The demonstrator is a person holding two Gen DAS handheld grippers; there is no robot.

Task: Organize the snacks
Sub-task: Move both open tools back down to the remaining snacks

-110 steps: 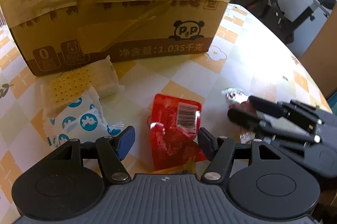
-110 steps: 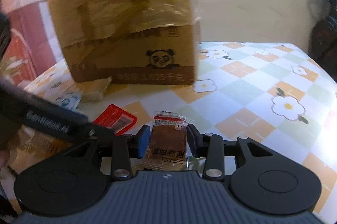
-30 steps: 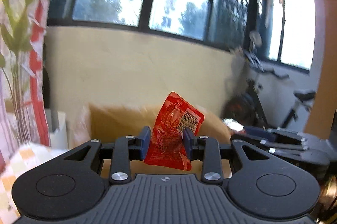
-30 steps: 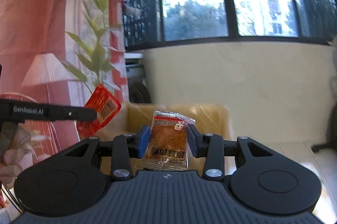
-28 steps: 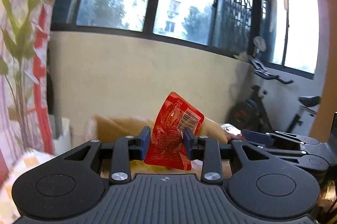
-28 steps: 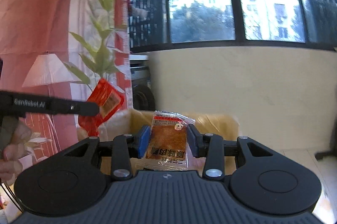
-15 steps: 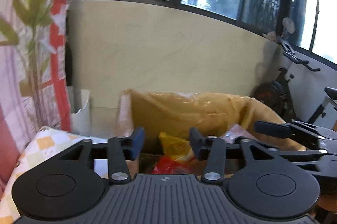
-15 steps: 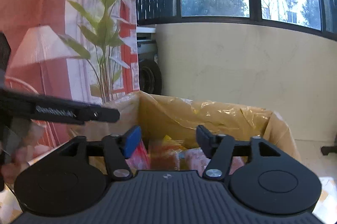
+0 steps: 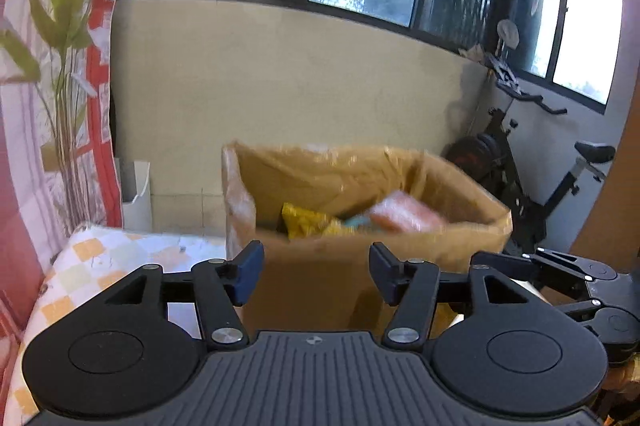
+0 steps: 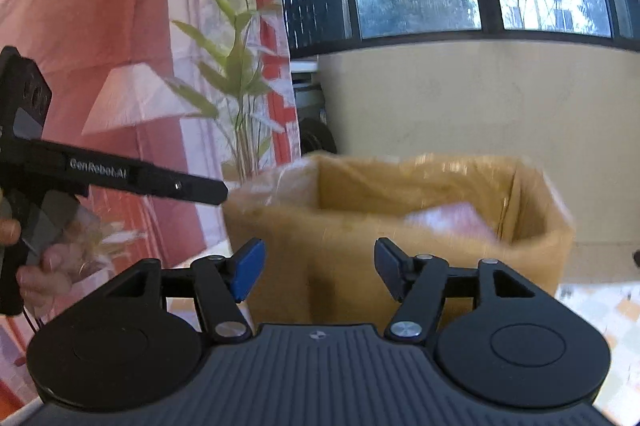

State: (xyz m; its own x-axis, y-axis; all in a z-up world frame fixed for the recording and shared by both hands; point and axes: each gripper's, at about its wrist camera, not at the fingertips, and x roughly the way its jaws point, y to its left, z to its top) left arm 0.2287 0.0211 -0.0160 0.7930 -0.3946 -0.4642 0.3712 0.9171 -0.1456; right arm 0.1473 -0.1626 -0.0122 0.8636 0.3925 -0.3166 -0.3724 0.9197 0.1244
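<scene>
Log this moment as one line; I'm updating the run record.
left gripper: open, empty | right gripper: open, empty | cardboard box: open, snacks inside

White lettering "GenRobot.AI" ran along the side of the long black plastic finger of the left gripper (image 10: 144, 180), up and left of the right claw. Nothing else was legible.

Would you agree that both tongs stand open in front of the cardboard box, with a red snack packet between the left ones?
Not quite: the left tongs are empty, as the left wrist view shows. Both, the right tongs too, stand open before the cardboard box.
</scene>
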